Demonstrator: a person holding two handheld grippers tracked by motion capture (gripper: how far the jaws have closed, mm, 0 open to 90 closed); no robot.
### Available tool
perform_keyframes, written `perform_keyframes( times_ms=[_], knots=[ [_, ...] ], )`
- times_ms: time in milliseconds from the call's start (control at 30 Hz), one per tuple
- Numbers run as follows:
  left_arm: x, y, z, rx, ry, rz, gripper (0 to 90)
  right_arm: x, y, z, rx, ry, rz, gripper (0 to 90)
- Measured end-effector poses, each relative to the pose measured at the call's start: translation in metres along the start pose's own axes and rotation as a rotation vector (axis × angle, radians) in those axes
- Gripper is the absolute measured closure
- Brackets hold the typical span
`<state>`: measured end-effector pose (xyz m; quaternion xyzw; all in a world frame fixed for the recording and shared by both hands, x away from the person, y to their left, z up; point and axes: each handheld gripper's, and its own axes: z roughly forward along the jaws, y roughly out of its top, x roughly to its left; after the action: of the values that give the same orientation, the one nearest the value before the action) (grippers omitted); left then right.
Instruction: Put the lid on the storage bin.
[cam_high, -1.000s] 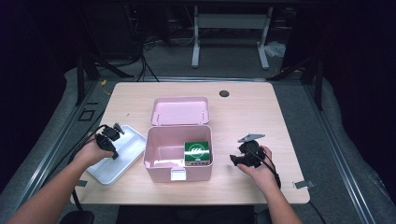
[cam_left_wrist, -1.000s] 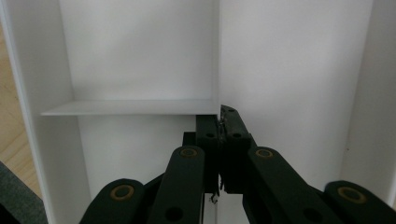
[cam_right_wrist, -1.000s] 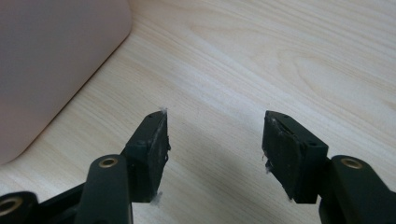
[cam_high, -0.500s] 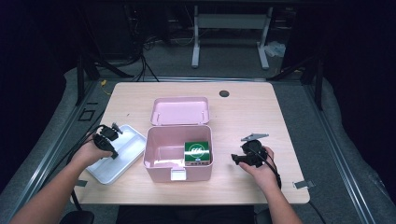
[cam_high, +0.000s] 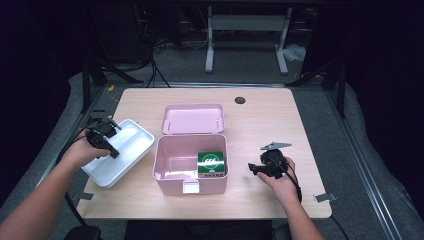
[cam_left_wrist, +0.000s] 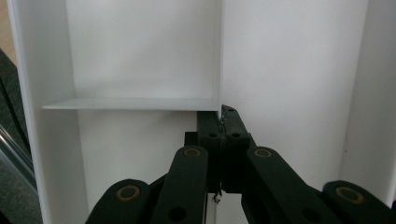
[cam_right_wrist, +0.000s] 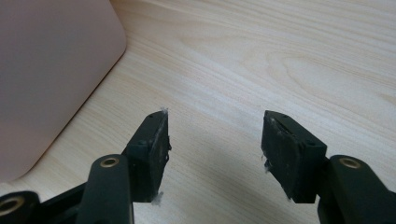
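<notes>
Item: white divided tray, at the table's left edge, just left of the open pink box. Left gripper pinched shut on the tray's thin inner divider. Right gripper parted, empty, low over bare wood right of the box. Green packet in the box's right side. Status, by judgement: tray out and gripped; setting it back in and closing the lid remain.

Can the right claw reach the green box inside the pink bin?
Probably yes: the right claw is open beside the pink bin, whose lid is up, and the green box sits uncovered at its near side.
</notes>
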<state>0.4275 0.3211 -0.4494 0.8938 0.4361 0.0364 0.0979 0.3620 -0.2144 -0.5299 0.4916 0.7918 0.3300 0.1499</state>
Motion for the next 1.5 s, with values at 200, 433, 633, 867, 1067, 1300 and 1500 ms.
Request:
perform_keyframes(
  times_ms=[200, 433, 633, 867, 1067, 1300, 1500],
  knots=[
    [-0.001, 0.002, -0.026, -0.013, 0.02, 0.029, 89.2, 0.0, 0.0, 0.001, 0.005, -0.001, -0.007, 41.0],
    [-0.009, 0.009, -0.045, -0.006, 0.024, 0.132, 89.1, 0.0, 0.0, 0.002, 0.012, -0.001, -0.005, 41.0],
    [-0.026, 0.022, -0.059, -0.006, -0.002, 0.262, 89.1, 0.0, 0.0, 0.002, 0.015, 0.001, -0.012, 40.8],
    [-0.05, 0.042, -0.067, -0.007, -0.007, 0.362, 89.0, 0.0, 0.0, 0.002, 0.015, 0.0, -0.014, 40.6],
    [-0.08, 0.066, -0.064, 0.002, -0.018, 0.476, 89.0, -0.001, 0.0, 0.001, 0.006, -0.004, -0.019, 40.1],
    [-0.107, 0.085, -0.056, -0.01, -0.041, 0.567, 89.1, 0.0, 0.0, 0.002, 0.006, -0.006, -0.025, 39.6],
    [-0.124, 0.098, -0.054, 0.006, -0.048, 0.629, 89.1, 0.0, 0.0, 0.001, 0.001, -0.006, -0.031, 39.5]
  ],
)
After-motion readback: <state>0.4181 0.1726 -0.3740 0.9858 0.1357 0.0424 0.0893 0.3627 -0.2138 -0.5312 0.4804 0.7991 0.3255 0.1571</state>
